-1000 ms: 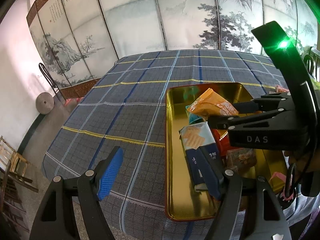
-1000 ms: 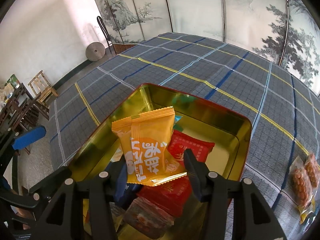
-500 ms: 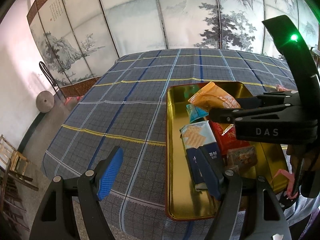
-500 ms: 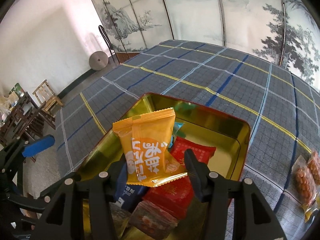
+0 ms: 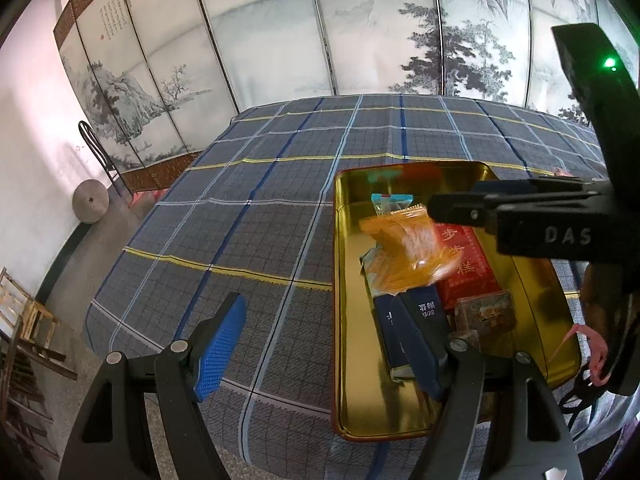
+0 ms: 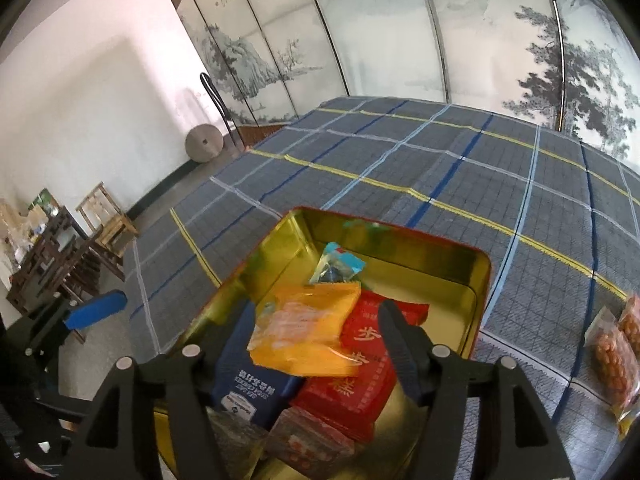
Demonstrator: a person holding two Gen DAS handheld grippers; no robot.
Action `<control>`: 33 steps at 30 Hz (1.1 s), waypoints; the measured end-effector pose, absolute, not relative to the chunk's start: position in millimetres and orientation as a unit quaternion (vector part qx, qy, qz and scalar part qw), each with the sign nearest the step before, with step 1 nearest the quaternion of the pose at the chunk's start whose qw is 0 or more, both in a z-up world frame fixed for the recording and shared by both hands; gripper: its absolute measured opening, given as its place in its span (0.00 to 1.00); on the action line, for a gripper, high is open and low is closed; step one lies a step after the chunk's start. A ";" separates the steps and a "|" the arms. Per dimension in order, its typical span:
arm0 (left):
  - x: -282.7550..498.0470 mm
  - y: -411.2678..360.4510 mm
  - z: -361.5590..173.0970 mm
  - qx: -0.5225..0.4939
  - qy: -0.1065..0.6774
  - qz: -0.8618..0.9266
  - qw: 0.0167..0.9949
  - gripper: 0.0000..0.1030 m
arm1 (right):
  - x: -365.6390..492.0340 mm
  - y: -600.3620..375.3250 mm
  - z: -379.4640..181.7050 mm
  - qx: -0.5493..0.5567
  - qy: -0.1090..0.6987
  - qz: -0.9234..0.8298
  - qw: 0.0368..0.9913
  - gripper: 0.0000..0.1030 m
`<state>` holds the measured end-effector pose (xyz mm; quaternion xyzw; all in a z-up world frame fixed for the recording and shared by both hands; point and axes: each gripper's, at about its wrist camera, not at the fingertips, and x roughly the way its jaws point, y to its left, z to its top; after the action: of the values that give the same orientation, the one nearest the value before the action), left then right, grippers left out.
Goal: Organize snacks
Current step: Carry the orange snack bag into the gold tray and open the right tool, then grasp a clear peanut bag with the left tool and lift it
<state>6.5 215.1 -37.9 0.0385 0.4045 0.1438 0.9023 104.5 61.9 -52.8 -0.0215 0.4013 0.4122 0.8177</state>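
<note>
A gold tin [image 6: 484, 280] [image 5: 340, 280] lies on the plaid tablecloth and holds a red packet [image 6: 360, 360], a dark blue box [image 6: 248, 380], a small teal packet [image 6: 338, 268] and a brown packet [image 5: 484, 314]. My right gripper [image 6: 320, 332] hangs over the tin and its jaws are opening. The orange packet [image 6: 304, 332] [image 5: 404, 248] is blurred between them, loose from the pads, just above the blue box and the red packet. My left gripper [image 5: 324, 344] stands open at the tin's near left rim with nothing in it.
Bagged peanut snacks [image 6: 612, 356] lie on the cloth to the right of the tin. The plaid cloth [image 5: 260, 200] stretches far and left. A painted folding screen [image 5: 360, 32] stands behind the table. Wooden chairs [image 6: 104, 224] and a round stone disc [image 5: 90, 202] are on the floor at left.
The right gripper's fingers have spread and the orange packet, upright and held before, has tipped flat and dropped toward the tin's contents. The left gripper has not moved.
</note>
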 end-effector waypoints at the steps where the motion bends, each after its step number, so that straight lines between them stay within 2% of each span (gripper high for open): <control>1: 6.7 215.0 -37.8 0.038 0.405 0.143 0.902 0.70 | 104.6 60.4 -51.8 -0.018 0.400 0.413 0.818 0.64; 7: 5.4 213.0 -37.6 0.040 0.399 0.140 0.905 0.70 | 88.9 29.3 -41.4 -0.018 0.370 0.402 0.837 0.64; 14: 6.8 189.2 -27.9 0.050 0.403 0.109 0.907 0.70 | 56.4 -83.5 -44.5 0.002 0.350 0.323 0.879 0.64; 21: 21.8 142.6 -5.3 0.055 0.416 0.032 0.907 0.83 | 53.8 -231.8 -69.5 0.001 0.375 0.153 0.914 0.64; 26: 54.2 100.8 9.0 -0.030 0.463 -0.053 0.885 0.92 | 62.4 -286.4 -83.4 -0.037 0.385 0.086 0.918 0.64; 33: 140.4 40.8 -6.0 -0.153 0.533 -0.080 0.828 0.92 | 65.3 -307.9 -98.9 -0.013 0.380 0.095 0.920 0.64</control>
<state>140.4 40.8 -6.0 -0.1532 0.5330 -0.0798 0.8283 65.3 -307.9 -98.9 -0.0132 0.3800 0.0953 0.9200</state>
